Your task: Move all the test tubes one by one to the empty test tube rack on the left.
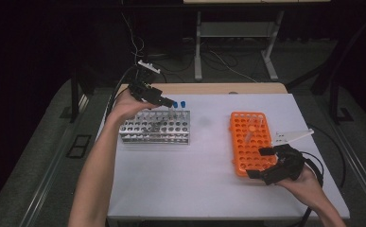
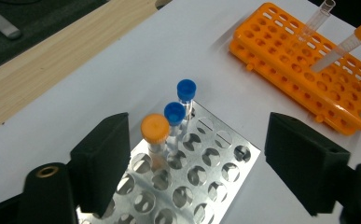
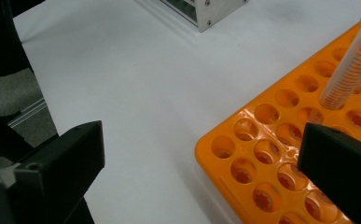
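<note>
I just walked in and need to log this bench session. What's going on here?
A person is working with test tubes and two racks, a gripper in each hand. The left gripper is open over the metal rack, where an orange-capped tube stands beside two blue-capped tubes; its fingers do not touch it. The right gripper is open at the near corner of the orange rack, which has another orange-capped tube and an uncapped one standing in it.

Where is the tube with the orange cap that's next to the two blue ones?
The orange-capped tube stands upright in the metal rack at the table's left, beside the two blue-capped tubes, between the open left gripper jaws.
</note>
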